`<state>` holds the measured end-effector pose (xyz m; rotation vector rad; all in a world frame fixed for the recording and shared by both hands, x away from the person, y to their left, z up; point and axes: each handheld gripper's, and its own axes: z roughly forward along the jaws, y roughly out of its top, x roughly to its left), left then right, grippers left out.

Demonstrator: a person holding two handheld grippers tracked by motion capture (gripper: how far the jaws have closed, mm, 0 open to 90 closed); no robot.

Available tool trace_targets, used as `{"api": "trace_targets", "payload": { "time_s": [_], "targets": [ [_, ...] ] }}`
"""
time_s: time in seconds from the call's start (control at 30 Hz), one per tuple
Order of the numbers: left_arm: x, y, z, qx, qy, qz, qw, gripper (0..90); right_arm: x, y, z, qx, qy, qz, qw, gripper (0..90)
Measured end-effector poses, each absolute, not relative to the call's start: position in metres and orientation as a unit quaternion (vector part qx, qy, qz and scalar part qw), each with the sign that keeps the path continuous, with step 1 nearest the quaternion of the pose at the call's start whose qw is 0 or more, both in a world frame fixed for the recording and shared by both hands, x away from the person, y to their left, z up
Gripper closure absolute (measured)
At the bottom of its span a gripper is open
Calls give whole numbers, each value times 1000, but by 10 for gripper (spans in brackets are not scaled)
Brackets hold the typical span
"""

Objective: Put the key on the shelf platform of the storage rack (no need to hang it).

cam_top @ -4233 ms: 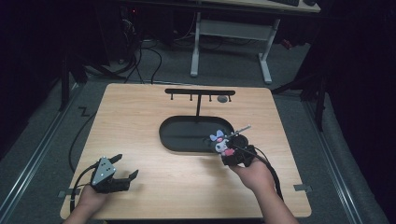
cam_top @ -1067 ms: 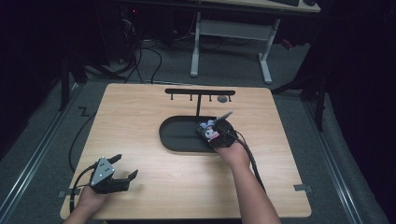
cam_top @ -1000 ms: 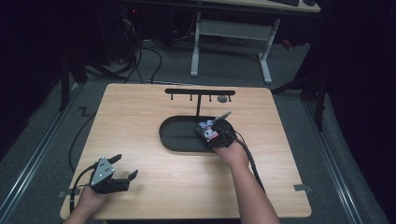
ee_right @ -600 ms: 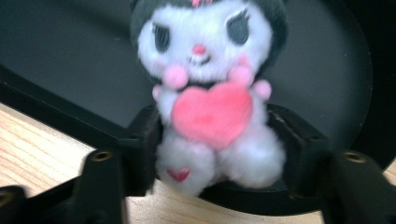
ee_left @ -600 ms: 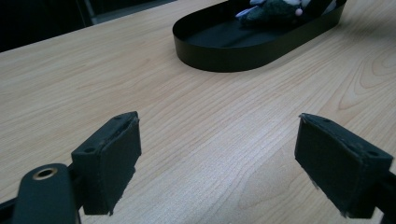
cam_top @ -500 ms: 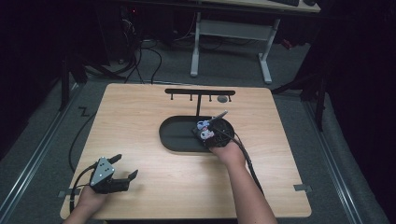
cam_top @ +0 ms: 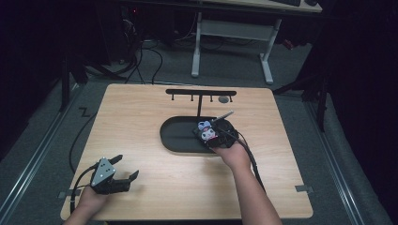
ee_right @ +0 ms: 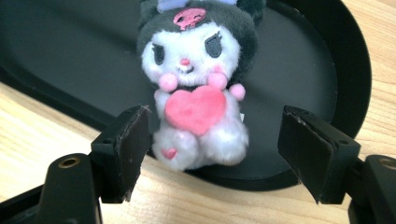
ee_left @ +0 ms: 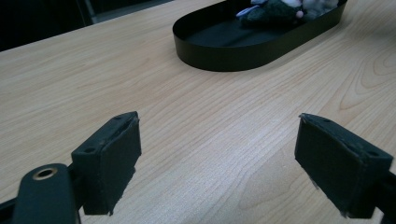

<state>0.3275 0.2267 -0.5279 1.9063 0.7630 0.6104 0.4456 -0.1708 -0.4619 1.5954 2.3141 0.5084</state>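
A small plush toy (ee_right: 196, 88) with a black hood, a white face and a pink heart lies at the right end of the black oval tray (ee_right: 70, 56), its feet over the near rim. My right gripper (ee_right: 222, 149) is open, one jaw on each side of the toy's lower body, both clear of it. In the high view the plush toy (cam_top: 205, 131) shows just ahead of the right gripper (cam_top: 212, 139). My left gripper (cam_top: 126, 166) rests open on the table at the near left, holding nothing. In its own view the left gripper (ee_left: 217, 163) faces the tray (ee_left: 224, 56).
A black rack with hooks (cam_top: 199, 93) stands behind the tray, with a small grey round object (cam_top: 224, 99) beside it. Bare wooden tabletop (cam_top: 141, 117) lies left of the tray. A cable (cam_top: 251, 159) trails from the right gripper over the table.
The right hand has carried the plush toy from the table right of the tray leftward onto the tray's right end. The left gripper has stayed where it was.
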Motion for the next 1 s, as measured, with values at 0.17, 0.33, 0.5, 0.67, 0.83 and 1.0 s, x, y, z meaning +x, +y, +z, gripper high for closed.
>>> {"api": "trace_targets", "payload": {
  "time_s": [0.17, 0.33, 0.5, 0.67, 0.83, 1.0],
  "targets": [
    [328, 225, -528, 783, 313, 250, 475, 155, 431, -178, -463, 550, 798, 195, 151, 258],
    [328, 225, -528, 785, 311, 252, 472, 155, 414, -188, -463, 546, 793, 221, 155, 256],
    [327, 225, -528, 784, 309, 256, 473, 155, 399, -198, -466, 535, 789, 254, 161, 249],
    [327, 225, -528, 783, 310, 255, 474, 155, 383, -205, -472, 519, 790, 270, 181, 250],
    [327, 225, -528, 783, 310, 255, 475, 154, 363, -212, -478, 507, 785, 290, 208, 235],
    [327, 225, -528, 783, 310, 256, 475, 155, 341, -216, -483, 494, 777, 314, 232, 228]
  ]
}}
